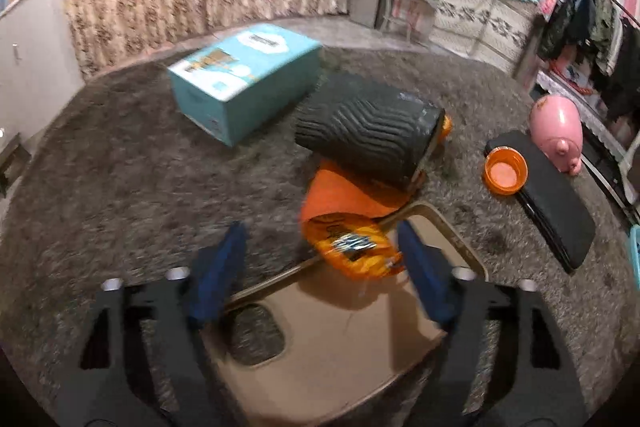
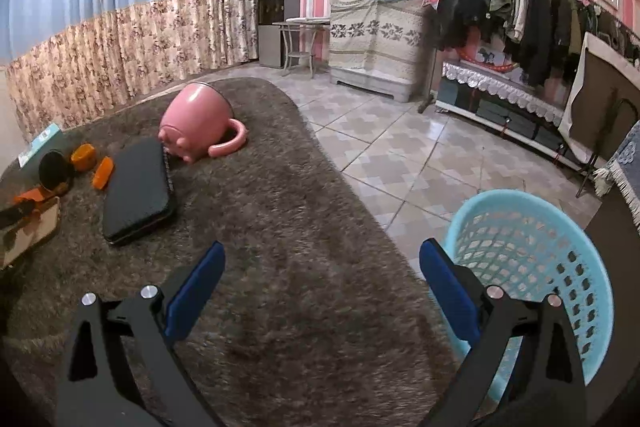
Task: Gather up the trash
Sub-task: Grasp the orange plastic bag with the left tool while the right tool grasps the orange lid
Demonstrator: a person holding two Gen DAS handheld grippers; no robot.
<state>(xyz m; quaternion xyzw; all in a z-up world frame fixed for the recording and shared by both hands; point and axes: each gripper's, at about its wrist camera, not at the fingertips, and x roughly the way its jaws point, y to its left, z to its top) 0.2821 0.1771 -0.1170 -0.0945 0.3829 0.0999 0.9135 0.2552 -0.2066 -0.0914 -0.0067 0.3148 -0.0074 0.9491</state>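
Carpet [image 1: 120, 167] bears snack wrapper [image 1: 352, 247] between spread left tool [image 1: 322, 247].

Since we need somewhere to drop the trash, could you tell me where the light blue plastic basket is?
In the right wrist view, the light blue plastic lattice basket stands at the lower right, at the brown shaggy rug's edge, just behind the open right gripper's right finger.

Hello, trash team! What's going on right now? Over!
Left gripper open, snack bag between its fingers, on a cardboard sheet. Right gripper open, empty, beside blue basket. Nothing blocking.
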